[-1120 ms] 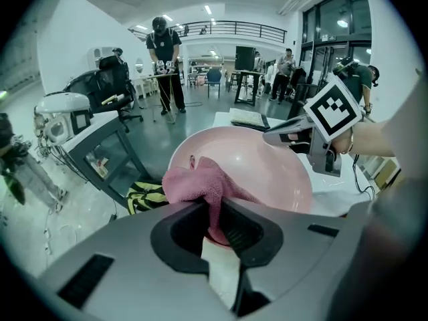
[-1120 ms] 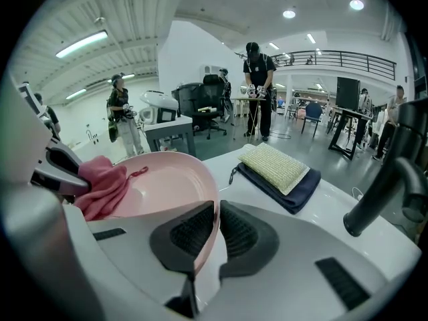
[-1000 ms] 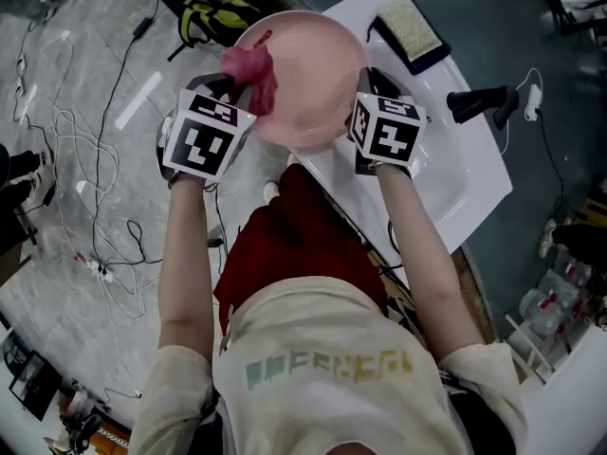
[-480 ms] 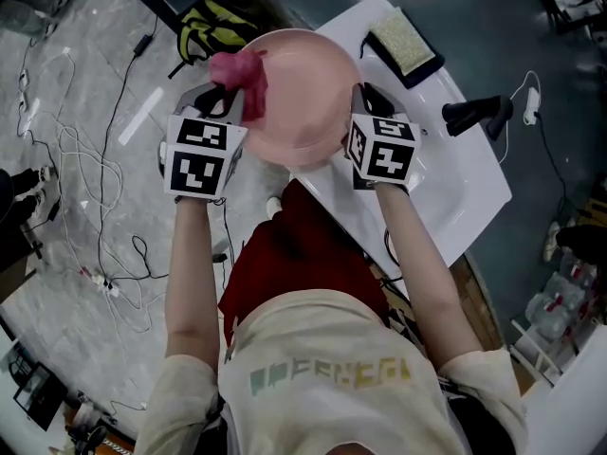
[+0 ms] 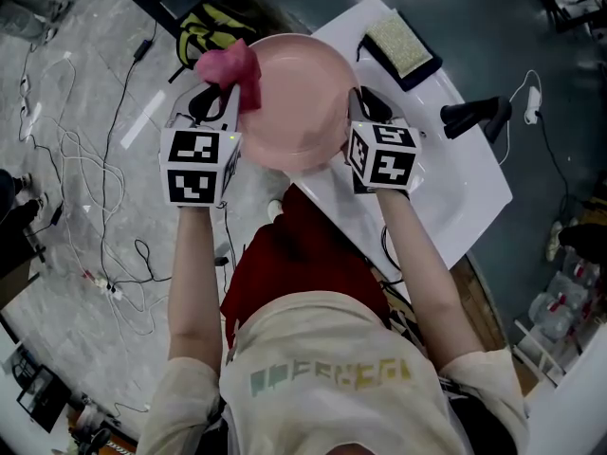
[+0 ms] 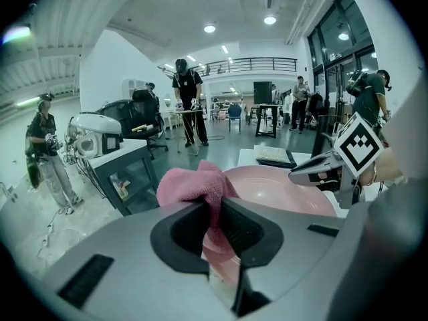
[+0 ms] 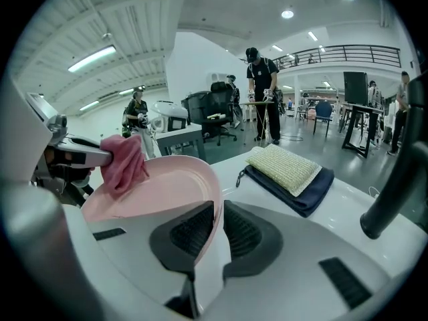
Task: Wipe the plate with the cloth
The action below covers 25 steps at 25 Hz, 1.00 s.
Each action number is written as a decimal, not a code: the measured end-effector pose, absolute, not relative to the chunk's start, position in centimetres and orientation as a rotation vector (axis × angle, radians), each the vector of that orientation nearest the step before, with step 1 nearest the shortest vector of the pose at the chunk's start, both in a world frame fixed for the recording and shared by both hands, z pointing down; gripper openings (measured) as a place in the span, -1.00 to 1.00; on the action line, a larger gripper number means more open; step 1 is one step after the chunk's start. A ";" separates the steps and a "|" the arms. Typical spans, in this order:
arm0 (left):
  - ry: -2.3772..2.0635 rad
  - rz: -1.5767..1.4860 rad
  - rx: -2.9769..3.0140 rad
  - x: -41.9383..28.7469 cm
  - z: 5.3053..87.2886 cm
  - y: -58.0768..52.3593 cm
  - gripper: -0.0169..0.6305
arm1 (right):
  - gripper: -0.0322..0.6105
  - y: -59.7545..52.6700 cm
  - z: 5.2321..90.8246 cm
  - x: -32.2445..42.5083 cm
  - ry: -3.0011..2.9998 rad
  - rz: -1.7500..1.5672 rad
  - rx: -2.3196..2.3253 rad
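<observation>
A pink plate (image 5: 294,98) is held in the air over the table's near corner; it also fills the middle of both gripper views (image 6: 281,186) (image 7: 160,192). My right gripper (image 5: 358,112) is shut on the plate's right rim, the rim pinched between its pads (image 7: 215,229). A pink cloth (image 5: 230,66) is bunched at the plate's left rim. My left gripper (image 5: 220,98) is shut on the cloth (image 6: 197,186), whose folds rise above the jaws. From the right gripper view the cloth (image 7: 124,164) hangs over the plate's far edge.
A white table (image 5: 455,173) lies under and right of the plate. On it sit a yellow-green sponge on a dark cloth (image 5: 403,45) (image 7: 287,169) and a black handle-like object (image 5: 479,112). Cables and a yellow-black bag (image 5: 213,17) lie on the floor at left. People stand in the background.
The cloth and my left gripper have slid up and to the left along the plate's rim. The plate and right gripper have stayed nearly in place.
</observation>
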<state>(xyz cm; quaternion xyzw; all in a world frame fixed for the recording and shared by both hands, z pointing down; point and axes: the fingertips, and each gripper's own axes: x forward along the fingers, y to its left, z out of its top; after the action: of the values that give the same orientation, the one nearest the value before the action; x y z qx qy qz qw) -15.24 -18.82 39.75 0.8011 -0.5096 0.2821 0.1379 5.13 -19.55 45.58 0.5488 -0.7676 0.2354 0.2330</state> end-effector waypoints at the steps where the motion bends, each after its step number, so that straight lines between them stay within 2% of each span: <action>1: -1.472 0.805 2.314 -15.2 39.7 -18.8 -0.76 | -0.77 -19.5 45.5 5.1 -2.115 0.650 1.505; 25: -1.454 0.690 2.299 -14.1 39.3 -17.8 -0.76 | -0.77 -17.4 42.8 6.2 -2.267 0.700 1.502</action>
<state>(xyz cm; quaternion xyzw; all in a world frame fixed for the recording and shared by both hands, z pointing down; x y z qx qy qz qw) -14.10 -17.83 39.34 0.8078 -0.5108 0.2423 0.1667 6.23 -17.41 42.77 0.5276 -0.7961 0.2457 0.1660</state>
